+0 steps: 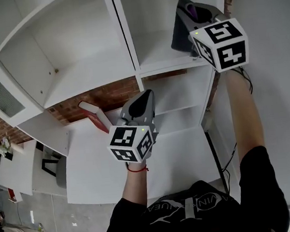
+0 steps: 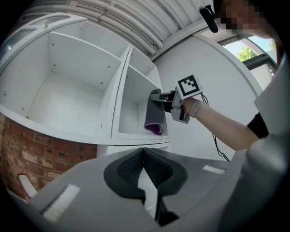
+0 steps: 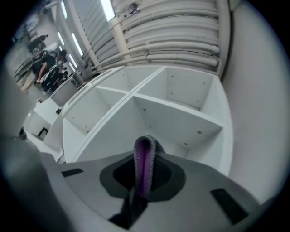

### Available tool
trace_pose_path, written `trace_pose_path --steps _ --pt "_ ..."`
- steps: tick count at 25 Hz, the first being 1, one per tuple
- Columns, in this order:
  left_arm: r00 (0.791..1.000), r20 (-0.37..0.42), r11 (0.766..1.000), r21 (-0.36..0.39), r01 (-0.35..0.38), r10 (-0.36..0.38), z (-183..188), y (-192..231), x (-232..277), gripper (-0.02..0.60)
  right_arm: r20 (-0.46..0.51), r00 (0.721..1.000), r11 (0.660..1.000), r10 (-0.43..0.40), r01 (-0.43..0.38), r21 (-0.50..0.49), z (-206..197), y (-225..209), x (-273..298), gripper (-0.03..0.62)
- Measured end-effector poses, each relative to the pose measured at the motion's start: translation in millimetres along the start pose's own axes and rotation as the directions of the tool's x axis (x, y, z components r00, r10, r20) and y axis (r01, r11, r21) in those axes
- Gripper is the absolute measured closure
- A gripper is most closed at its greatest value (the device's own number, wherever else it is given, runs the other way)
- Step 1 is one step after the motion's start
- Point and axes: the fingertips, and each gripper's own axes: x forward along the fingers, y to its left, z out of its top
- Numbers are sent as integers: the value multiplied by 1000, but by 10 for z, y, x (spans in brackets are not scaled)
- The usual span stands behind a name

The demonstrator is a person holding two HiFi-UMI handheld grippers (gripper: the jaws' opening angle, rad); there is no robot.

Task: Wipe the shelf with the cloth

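Our right tongs (image 1: 197, 16) clench a folded grey-and-purple cloth (image 1: 182, 31), which hangs at the opening of the upper right compartment of the white shelf (image 1: 91, 54), close above its board. Our left tongs (image 1: 145, 102), clenched on nothing, hover lower before the shelf, well apart from the cloth.

The shelf (image 1: 79, 58) is showing plain white, the brick wall (image 1: 110, 97) red-brown, the cloth (image 1: 182, 31) grey outside and purple inside, while the grey, black-padded left gripper (image 2: 145, 166) and right gripper (image 3: 144, 173) are carrying white cubes (image 1: 222, 44) patterned with black squares, and a wrist cord (image 1: 137, 169) is showing red.
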Motion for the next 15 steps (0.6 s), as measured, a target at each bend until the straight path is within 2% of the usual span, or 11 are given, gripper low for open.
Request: trace_pose_path --steps 2,3,4,5,7,9,11,13,15 --pt "1000 3 1000 7 -16 16 16 28 -13 570 -97 993 990 73 -84 -115 -69 164 295 563" --pt "1000 4 1000 9 -24 24 22 44 -23 569 -168 977 974 132 -159 -161 -172 308 436 563" --pt "1000 3 999 10 -31 31 23 61 -36 570 -248 947 949 203 -253 -186 -310 485 554 563" --pt "999 1 999 11 -39 39 20 81 -52 570 -328 902 916 282 -354 -187 -470 682 635 563" --pt "998 -2 998 8 -55 55 4 125 -88 570 -449 787 837 423 -529 -138 -771 1053 697 563" --pt "997 -4 997 3 -71 71 -11 171 -121 569 -500 697 778 513 -624 -70 -954 1294 702 562" --pt "997 -5 997 1 -80 80 -24 207 -144 570 -500 625 725 599 -688 9 -1015 1443 673 555" --pt "997 -7 997 -5 -81 81 -48 232 -161 569 -467 546 654 695 -750 97 -992 1559 589 456" --pt "997 -11 997 -10 -83 82 -78 249 -173 570 -432 500 604 750 -785 141 -925 1615 508 421"
